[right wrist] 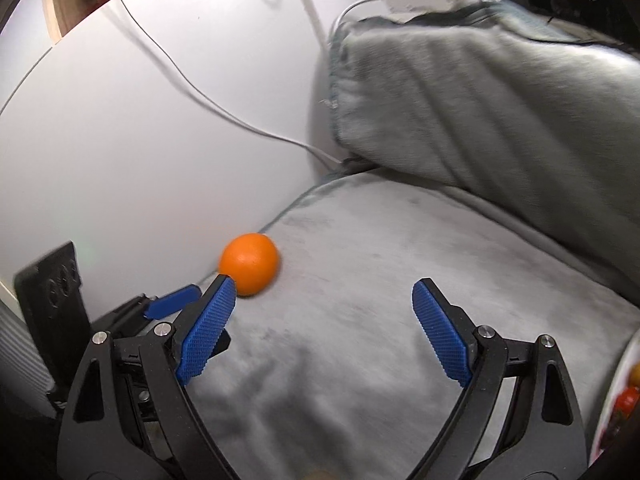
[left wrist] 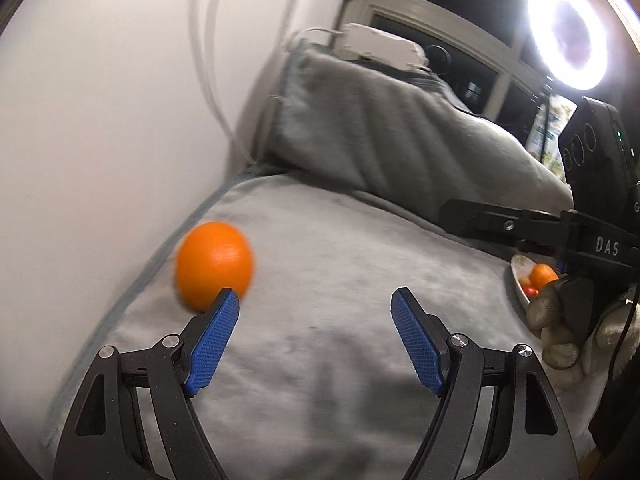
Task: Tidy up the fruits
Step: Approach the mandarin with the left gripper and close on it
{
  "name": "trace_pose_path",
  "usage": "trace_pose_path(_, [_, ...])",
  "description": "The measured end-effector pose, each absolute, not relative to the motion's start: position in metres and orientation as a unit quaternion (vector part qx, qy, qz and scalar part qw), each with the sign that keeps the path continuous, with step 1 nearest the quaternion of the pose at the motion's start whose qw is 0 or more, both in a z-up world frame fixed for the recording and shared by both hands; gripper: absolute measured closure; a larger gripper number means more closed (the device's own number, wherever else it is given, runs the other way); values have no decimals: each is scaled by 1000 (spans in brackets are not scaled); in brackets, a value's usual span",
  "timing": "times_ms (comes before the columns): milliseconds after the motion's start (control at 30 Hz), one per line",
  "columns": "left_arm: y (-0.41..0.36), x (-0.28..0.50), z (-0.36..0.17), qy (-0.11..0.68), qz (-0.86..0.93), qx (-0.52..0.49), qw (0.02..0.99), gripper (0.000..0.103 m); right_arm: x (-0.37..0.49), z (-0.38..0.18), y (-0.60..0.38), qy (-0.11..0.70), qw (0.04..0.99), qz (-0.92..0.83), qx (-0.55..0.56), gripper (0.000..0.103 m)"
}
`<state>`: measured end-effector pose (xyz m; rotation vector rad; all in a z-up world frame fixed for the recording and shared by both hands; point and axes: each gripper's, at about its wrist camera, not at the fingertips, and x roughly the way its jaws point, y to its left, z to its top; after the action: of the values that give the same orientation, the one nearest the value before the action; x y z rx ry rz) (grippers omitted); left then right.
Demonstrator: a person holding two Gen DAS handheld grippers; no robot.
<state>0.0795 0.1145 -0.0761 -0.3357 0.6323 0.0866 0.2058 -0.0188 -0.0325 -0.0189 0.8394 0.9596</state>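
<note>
An orange [left wrist: 214, 265] lies on the grey blanket [left wrist: 320, 280] close to the white wall; it also shows in the right wrist view [right wrist: 249, 263]. My left gripper [left wrist: 316, 304] is open and empty, its left fingertip just in front of the orange. My right gripper [right wrist: 322, 294] is open and empty, its left fingertip beside the orange. A white dish [left wrist: 522, 280] holding an orange and small red fruits sits at the right, partly hidden by the other gripper and gloved hand [left wrist: 560, 320]; its edge shows in the right wrist view [right wrist: 618, 392].
A grey pillow [left wrist: 400, 140] leans at the back of the blanket. A white cable [right wrist: 200, 96] runs down the wall. A white device [left wrist: 380, 46] sits above the pillow. A ring light [left wrist: 568, 36] shines at top right by a dark window.
</note>
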Motion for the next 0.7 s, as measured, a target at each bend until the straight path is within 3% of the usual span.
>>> trace_pose_path(200, [143, 80, -90, 315, 58, -188, 929, 25, 221, -49, 19, 418, 774, 476, 2, 11])
trace_pose_path(300, [153, 81, -97, 319, 68, -193, 925, 25, 227, -58, 39, 433, 756, 492, 7, 19])
trace_pose_path(700, [164, 93, -109, 339, 78, -188, 918, 31, 236, -87, 97, 468, 708, 529, 9, 19])
